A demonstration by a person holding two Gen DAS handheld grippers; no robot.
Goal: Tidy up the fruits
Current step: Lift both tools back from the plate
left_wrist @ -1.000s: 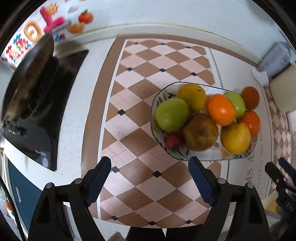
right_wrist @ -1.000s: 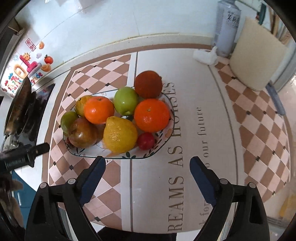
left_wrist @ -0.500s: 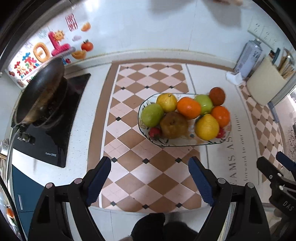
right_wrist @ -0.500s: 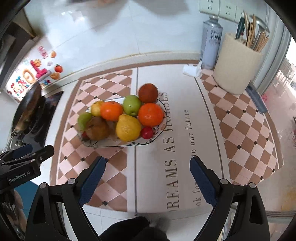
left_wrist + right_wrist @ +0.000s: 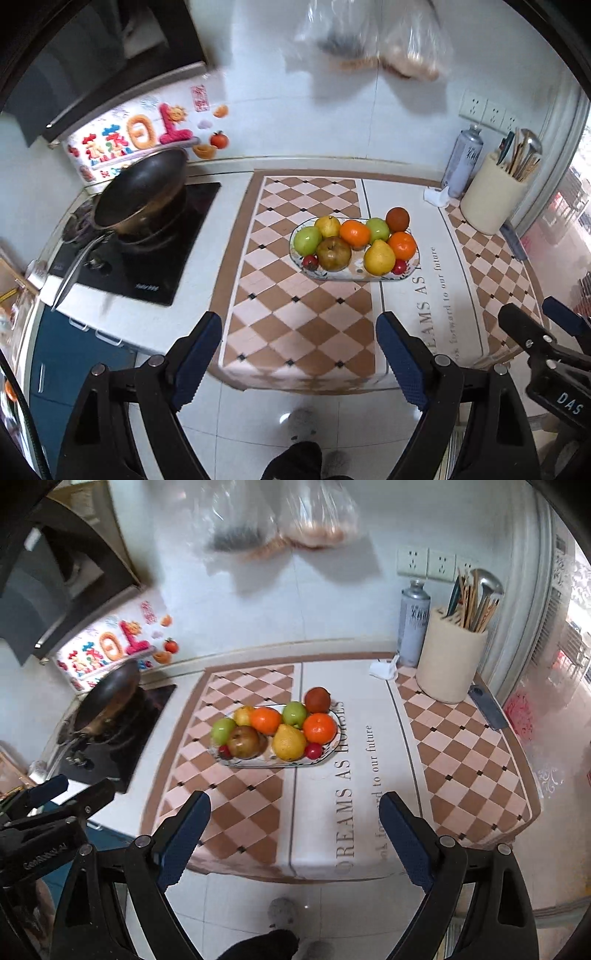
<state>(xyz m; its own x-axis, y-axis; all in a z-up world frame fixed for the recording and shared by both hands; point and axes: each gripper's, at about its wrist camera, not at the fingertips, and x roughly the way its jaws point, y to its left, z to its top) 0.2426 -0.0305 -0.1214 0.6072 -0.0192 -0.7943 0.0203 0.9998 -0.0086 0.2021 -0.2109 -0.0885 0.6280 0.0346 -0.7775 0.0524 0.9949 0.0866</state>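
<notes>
**Both grippers empty, fruit all on the plate**

Left gripper: fingers spread wide, nothing between them. Right gripper: same, spread wide and empty. Both hang well clear of the plate, out over the near edge of the counter.

The plate sits on the checkered mat, roughly mid-counter. Piled on it: green apple at its left end, brown pear just beside that, yellow pear toward the right, two oranges behind, a second green apple between them, dark red fruit at the back right rim. Small red fruits tucked at the front rim.

Frying pan on the cooktop, well left of the plate. Utensil holder and spray can back right of it.
</notes>
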